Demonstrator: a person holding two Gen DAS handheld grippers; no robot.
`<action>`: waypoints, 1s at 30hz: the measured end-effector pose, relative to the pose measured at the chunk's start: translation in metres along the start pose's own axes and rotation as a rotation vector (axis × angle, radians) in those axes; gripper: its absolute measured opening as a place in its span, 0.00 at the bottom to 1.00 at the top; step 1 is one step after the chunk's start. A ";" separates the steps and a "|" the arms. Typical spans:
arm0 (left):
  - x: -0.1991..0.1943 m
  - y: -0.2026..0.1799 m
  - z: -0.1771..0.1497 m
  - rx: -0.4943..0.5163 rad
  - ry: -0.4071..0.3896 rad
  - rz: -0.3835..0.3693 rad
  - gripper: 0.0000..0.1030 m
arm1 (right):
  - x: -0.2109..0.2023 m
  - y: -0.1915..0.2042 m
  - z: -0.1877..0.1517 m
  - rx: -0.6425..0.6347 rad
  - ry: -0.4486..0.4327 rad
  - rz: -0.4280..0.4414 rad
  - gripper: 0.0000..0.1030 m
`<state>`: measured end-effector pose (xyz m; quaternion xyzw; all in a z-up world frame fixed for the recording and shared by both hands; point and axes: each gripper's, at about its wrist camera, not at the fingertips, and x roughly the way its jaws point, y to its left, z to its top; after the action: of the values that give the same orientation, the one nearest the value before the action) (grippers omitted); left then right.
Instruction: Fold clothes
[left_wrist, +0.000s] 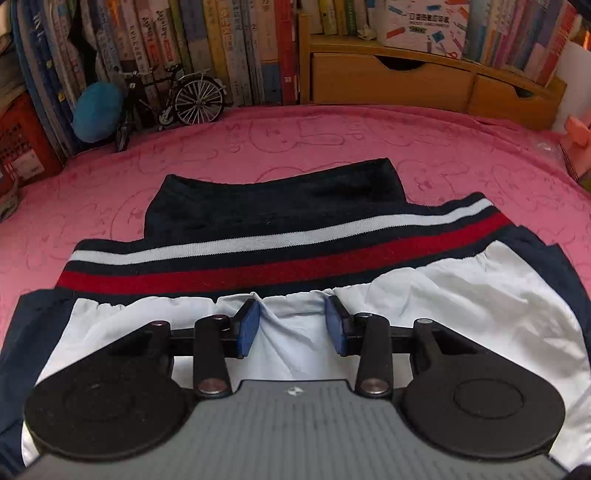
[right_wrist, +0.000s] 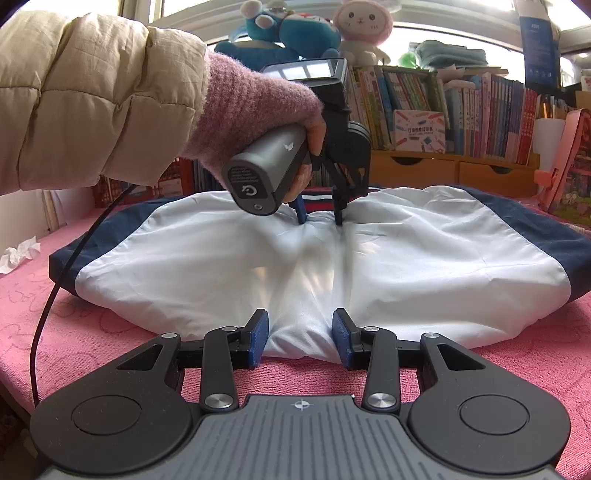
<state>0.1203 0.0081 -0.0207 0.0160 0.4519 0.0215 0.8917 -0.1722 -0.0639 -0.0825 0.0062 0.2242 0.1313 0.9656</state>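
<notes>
Jacket (right_wrist: 424, 254), white with navy sides and a navy, white and red striped hem (left_wrist: 288, 254), lies spread on a pink cover (right_wrist: 92, 325) over the tabletop. Left tongs (left_wrist: 291, 323) press down on the white cloth just below the striped hem; their blue pads stand part open, with a raised pucker of cloth between them, and I cannot tell whether they pinch it. In the right wrist view the same tongs (right_wrist: 320, 218) stand nearly upright at the far edge, gripped by a hand (right_wrist: 258, 110) in a pink knit glove with a cream padded sleeve (right_wrist: 96, 96). Right tongs (right_wrist: 300, 338) sit at the near edge, part open, with a bulge of white cloth between the pads, which touch it on both sides. Books (left_wrist: 229, 48) line the back.
</notes>
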 end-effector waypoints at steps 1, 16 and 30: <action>0.000 -0.002 -0.002 0.019 -0.011 0.005 0.38 | 0.000 0.000 0.000 -0.002 -0.001 0.000 0.38; -0.054 -0.008 -0.036 0.103 0.047 -0.074 0.33 | -0.003 0.003 -0.001 -0.015 0.005 0.000 0.38; -0.090 -0.017 -0.108 0.191 0.209 -0.153 0.35 | -0.002 0.002 0.001 -0.010 0.014 0.006 0.38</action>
<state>-0.0195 -0.0129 -0.0132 0.0639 0.5422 -0.0881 0.8332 -0.1739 -0.0629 -0.0801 0.0012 0.2305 0.1354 0.9636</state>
